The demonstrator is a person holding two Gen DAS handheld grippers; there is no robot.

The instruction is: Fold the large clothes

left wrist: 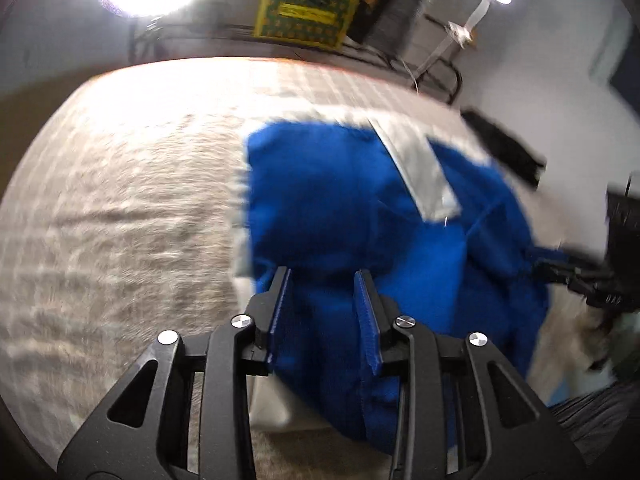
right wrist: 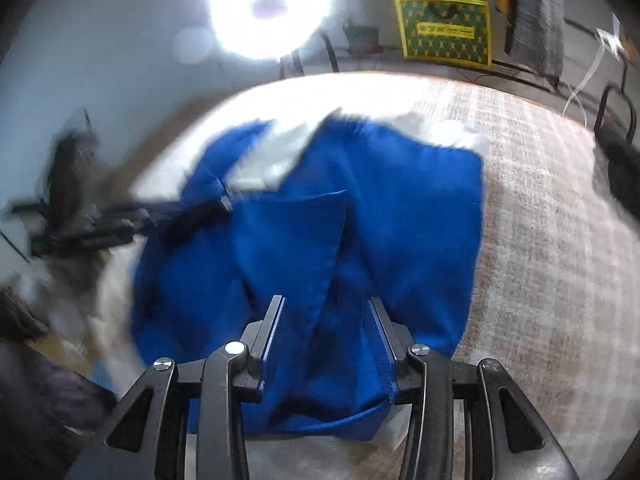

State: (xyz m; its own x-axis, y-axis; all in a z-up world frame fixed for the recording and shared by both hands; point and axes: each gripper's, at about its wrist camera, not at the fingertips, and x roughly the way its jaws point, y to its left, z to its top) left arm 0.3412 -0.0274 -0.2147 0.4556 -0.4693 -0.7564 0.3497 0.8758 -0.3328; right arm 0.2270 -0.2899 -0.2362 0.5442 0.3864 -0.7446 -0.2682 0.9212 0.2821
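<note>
Left wrist view is showing the left gripper (left wrist: pixel 324 276) hanging over a large royal-blue fabric garment with grey-white panels (left wrist: pixel 360 216), which is lying bunched on a beige checked bed cover (left wrist: pixel 120 216). Its jaws are standing apart, with blue cloth running up between the blue pads; whether they are pinching that cloth cannot be told, since a clear gap is showing.

Right wrist view is showing the right gripper (right wrist: pixel 326 304) in much the same state over the garment (right wrist: pixel 400 208): jaws parted, cloth and a zip edge lying between and under them, with no firm clamp visible. In the left wrist view the right gripper (left wrist: pixel 560 272) is appearing at the right edge of the garment, blurred. In the right wrist view the left gripper (right wrist: pixel 192 212) is appearing at the left edge, touching or just beside the cloth.

Judgement on progress: the garment is gathered towards the near side of the bed, with layers overlapping and creases irregular, so some folding seems under way but no tidy rectangle is formed. Flattening, squaring of edges and at least one further fold appear outstanding.

A bright ring lamp (right wrist: pixel 270 8) and a yellow-green patterned box (right wrist: pixel 444 32) are standing beyond the far edge.
</note>
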